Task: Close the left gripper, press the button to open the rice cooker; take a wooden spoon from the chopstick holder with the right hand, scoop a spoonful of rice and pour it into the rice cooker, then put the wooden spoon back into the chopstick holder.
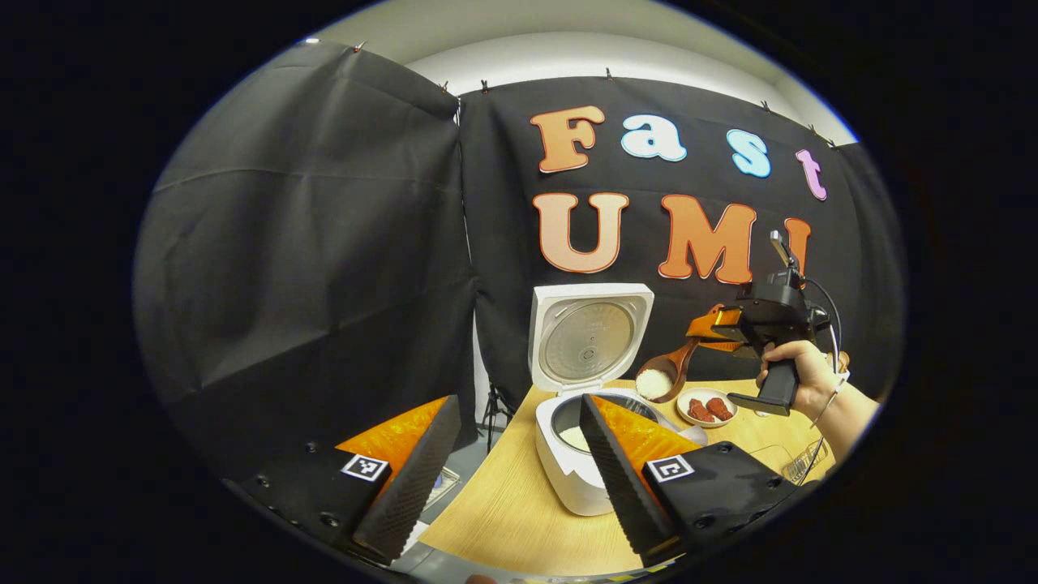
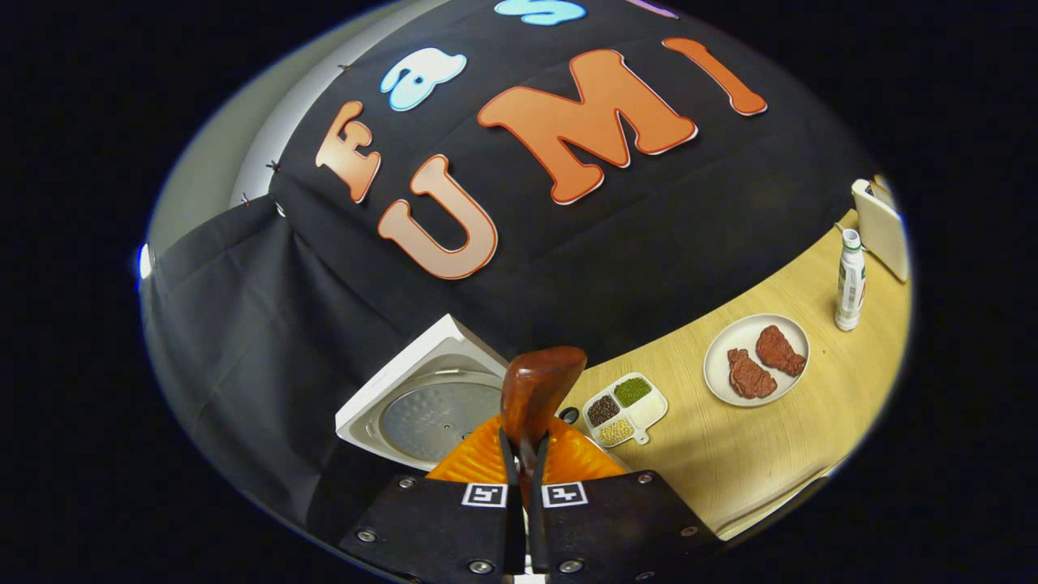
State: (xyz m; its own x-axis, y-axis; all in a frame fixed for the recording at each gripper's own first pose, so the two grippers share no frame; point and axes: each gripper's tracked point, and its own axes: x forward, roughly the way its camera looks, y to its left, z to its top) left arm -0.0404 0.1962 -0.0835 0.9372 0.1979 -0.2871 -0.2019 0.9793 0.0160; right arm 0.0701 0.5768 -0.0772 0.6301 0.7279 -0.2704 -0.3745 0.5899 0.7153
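The white rice cooker (image 1: 568, 466) stands on the wooden table with its lid (image 1: 588, 341) raised; a little rice lies in the pot. My left gripper (image 1: 511, 487) is open, low in front of the cooker, nothing between its fingers. The wooden spoon (image 1: 665, 377) carries white rice and hangs just right of the pot's rim, above the table. My right gripper (image 1: 718, 324), held by a hand (image 1: 799, 377), is shut on its handle. In the right gripper view the spoon (image 2: 539, 385) rises from between the shut fingers of my right gripper (image 2: 523, 470), over the open lid (image 2: 430, 410).
A plate with two red meat pieces (image 2: 754, 361) sits right of the cooker. A small divided dish of beans (image 2: 624, 410) lies near it. A white-green bottle (image 2: 849, 280) and a white container (image 2: 880, 227) stand at the far right. The table's front edge (image 1: 519, 551) is close below.
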